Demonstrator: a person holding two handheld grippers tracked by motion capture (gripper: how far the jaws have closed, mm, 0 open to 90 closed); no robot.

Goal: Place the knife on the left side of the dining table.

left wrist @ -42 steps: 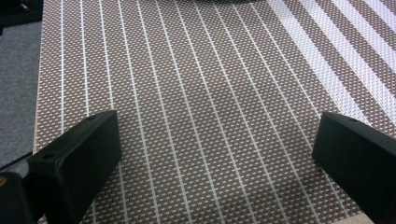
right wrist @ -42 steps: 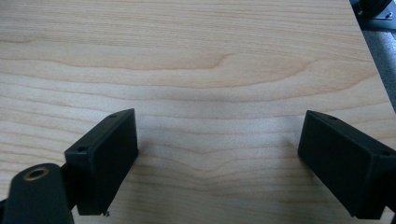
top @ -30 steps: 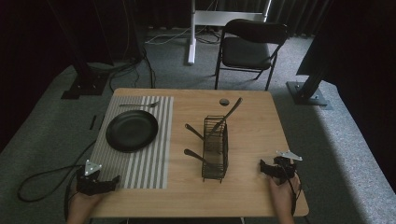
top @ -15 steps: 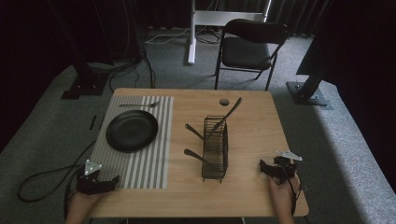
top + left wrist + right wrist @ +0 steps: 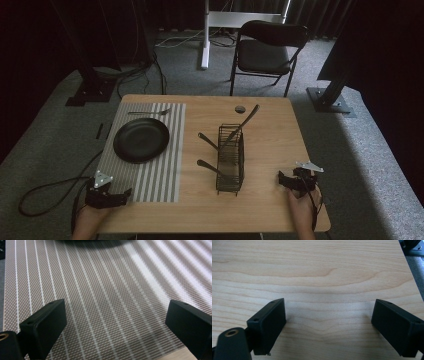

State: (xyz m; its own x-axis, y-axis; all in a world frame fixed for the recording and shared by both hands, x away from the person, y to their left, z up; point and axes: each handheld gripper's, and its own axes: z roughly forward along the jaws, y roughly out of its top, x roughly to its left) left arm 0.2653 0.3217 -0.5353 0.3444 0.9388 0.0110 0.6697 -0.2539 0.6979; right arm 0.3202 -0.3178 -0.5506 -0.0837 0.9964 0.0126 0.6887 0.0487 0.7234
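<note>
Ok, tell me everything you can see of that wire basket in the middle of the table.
The wire basket is a black, narrow, open-topped rack of thin metal rods, standing upright on the bare wooden table, just right of the striped placemat. Three dark utensils lean out of it: one toward the far right, two toward the left. Neither claw touches it.

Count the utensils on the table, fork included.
4. A fork lies on the striped mat beyond the plate. Three dark-handled utensils stick out of the wire caddy: one up right, two left. More may be hidden inside.
</note>
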